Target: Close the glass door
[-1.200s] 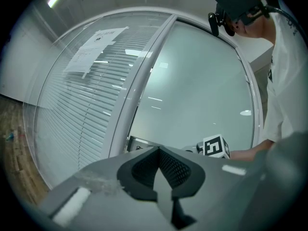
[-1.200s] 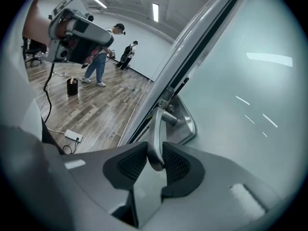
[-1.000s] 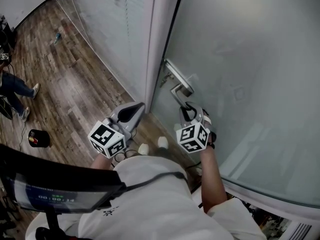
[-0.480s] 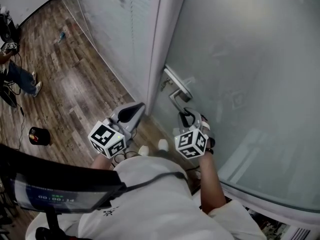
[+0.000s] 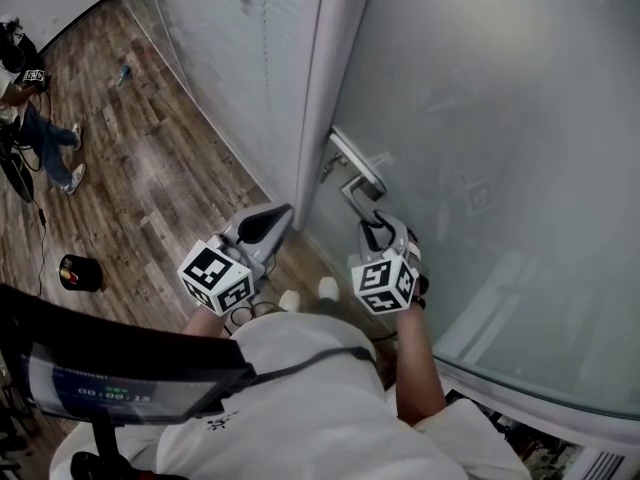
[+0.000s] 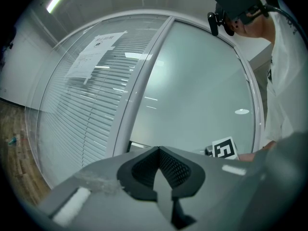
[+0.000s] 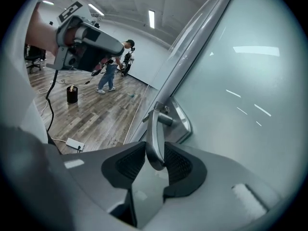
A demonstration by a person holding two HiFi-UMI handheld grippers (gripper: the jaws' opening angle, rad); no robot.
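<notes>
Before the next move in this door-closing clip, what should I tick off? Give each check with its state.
1. Edge of glass door looks flush with frame: ok.
2. Door fully latched: cannot tell.
3. Jaws of right claw opening, door handle between the pads: ok.
4. Jaws of left claw together, empty, off the door: ok.
5. Path behind: bystander stands far across the floor: ok.
</notes>
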